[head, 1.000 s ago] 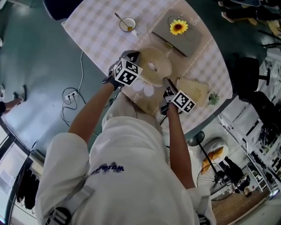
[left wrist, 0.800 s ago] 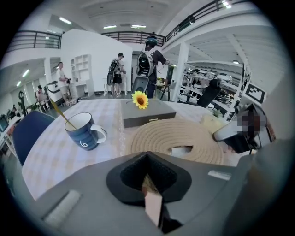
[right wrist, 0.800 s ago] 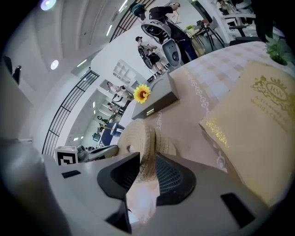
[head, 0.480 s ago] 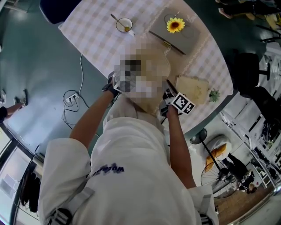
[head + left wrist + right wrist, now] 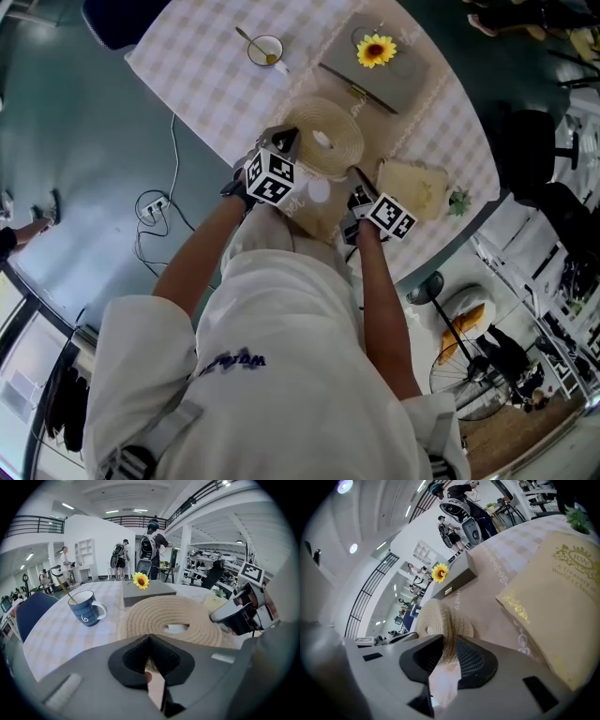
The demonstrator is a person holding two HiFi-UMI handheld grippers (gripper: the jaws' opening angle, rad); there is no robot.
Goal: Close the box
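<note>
At the far left of the checked tablecloth (image 5: 202,70) stands a blue mug (image 5: 86,609) with a spoon in it, well apart from my claws. Next comes my left claw (image 5: 285,141). Its jaws are almost together, and they pinch the near rim of the woven mat (image 5: 171,616) together with a thin strip of pale cloth (image 5: 156,691). The mat is a round coil of rope and it lies flat in front of this claw, on a beige runner (image 5: 314,202) with white flower prints.

Behind the mat, just at its far side, is the grey box (image 5: 373,67), which is the thing of the task. Its lid lies down flat, a sunflower (image 5: 376,51) sits on top, and a small gold clasp shows at the front edge. Neither of my claws touches the box.

On the right side of the mat is my right claw (image 5: 359,186). Its jaws have just been closing, and between them stands the mat's rim with a fold of the pale cloth. The pads sit against the rim on both sides, so the gap is only as wide as the rim. In the right gripper view the rim rises upright out of the jaws.

Further right, just beside this claw, lies a flat beige package (image 5: 560,606) with gold print. A small green plant (image 5: 457,208) stands at the table's right edge.
</note>
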